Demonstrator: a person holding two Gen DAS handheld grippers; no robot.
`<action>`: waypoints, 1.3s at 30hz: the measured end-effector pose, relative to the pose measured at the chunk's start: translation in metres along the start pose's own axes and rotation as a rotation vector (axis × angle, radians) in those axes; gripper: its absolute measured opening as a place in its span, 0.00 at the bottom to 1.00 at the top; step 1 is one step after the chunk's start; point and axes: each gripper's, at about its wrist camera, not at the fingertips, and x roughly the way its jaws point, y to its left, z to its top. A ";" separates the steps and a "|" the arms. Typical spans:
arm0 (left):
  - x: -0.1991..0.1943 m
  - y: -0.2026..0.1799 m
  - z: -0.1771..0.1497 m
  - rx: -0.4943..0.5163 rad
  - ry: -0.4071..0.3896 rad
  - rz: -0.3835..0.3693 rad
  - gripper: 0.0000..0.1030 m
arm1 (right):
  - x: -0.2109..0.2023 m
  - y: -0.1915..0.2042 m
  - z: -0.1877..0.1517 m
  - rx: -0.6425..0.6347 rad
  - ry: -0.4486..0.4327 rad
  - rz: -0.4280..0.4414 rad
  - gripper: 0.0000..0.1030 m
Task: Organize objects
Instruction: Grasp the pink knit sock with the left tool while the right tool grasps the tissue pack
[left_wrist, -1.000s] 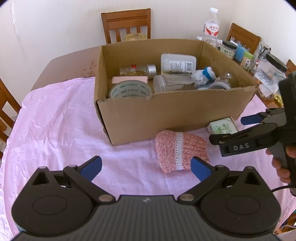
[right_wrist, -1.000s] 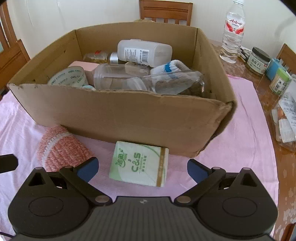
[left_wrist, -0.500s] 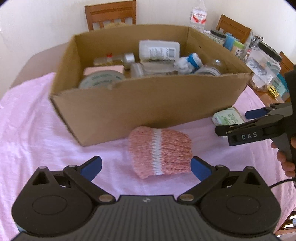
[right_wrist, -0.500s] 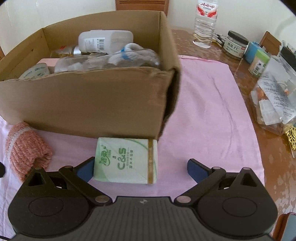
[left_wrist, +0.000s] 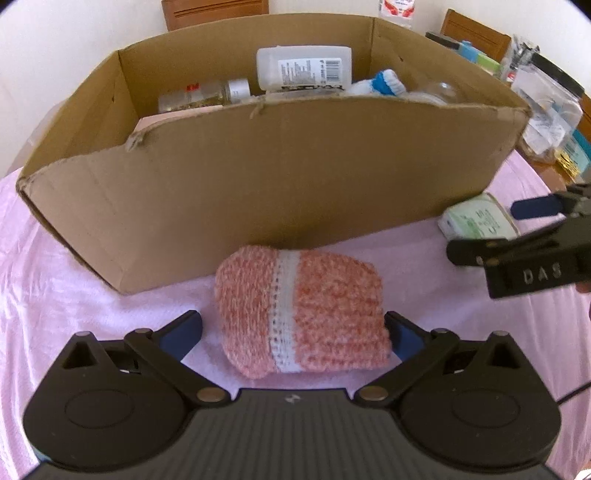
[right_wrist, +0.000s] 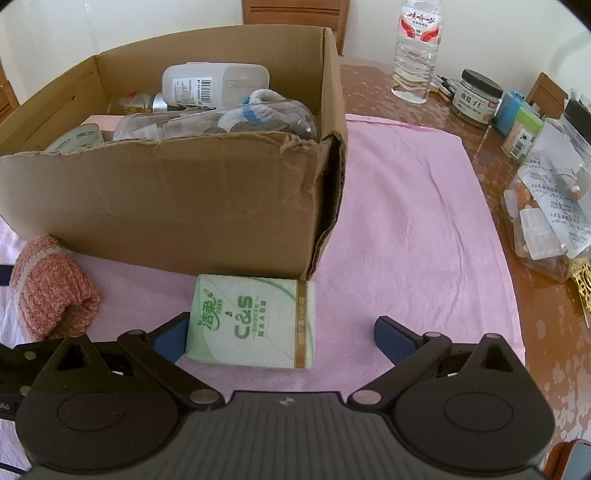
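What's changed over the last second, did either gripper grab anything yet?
Nothing is gripped yet. The left gripper has closed in on the knitted sleeve, which now lies between its open fingers. The right gripper has advanced onto the tissue pack, also open. The cardboard box and both items stayed put.

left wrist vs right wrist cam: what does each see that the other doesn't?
Left wrist only: the right gripper from the side, open over the tissue pack, and the whole knitted piece with its white band, lying between the open left gripper's fingers.

Right wrist only: the water bottle, the black-lidded jar, the tape roll inside the box, and the box's torn right corner.

Both: the cardboard box, the pink knitted piece, the tissue pack, the white labelled bottle in the box, and the pink cloth.
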 end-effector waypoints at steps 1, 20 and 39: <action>0.001 0.000 0.002 -0.004 0.002 0.003 1.00 | 0.000 -0.001 -0.001 -0.003 -0.002 0.002 1.00; 0.007 -0.007 0.015 -0.110 0.033 0.066 1.00 | 0.001 -0.003 0.000 -0.051 -0.019 0.035 1.00; -0.003 -0.006 0.003 -0.027 -0.005 0.020 0.89 | 0.001 -0.004 0.000 -0.086 -0.037 0.061 1.00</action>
